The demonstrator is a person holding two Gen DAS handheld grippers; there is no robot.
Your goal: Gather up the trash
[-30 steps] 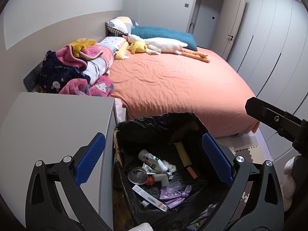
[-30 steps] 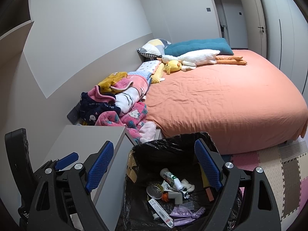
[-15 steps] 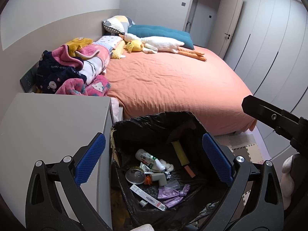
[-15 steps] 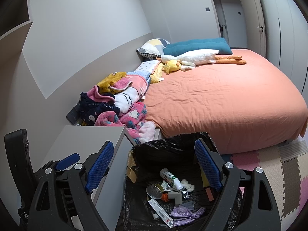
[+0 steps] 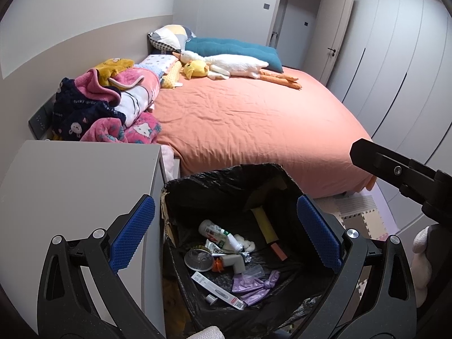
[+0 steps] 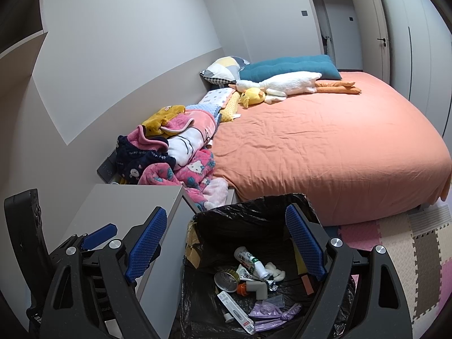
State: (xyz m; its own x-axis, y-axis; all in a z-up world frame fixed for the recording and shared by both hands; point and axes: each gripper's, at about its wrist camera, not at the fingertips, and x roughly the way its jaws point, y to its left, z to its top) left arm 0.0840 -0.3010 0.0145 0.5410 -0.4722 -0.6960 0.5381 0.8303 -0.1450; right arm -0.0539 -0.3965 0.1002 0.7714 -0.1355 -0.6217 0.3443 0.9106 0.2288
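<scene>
Both tongs gape empty above our black-lined trash bin: left gripper view shows white wardrobe doors far right; right gripper view alone shows pastel foam floor mats.

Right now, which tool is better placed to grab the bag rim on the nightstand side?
Left, probably. The left tool is open and sits toward the nightstand, beside that edge of the black bag. The right tool, also open, sits toward the foam mat.
</scene>
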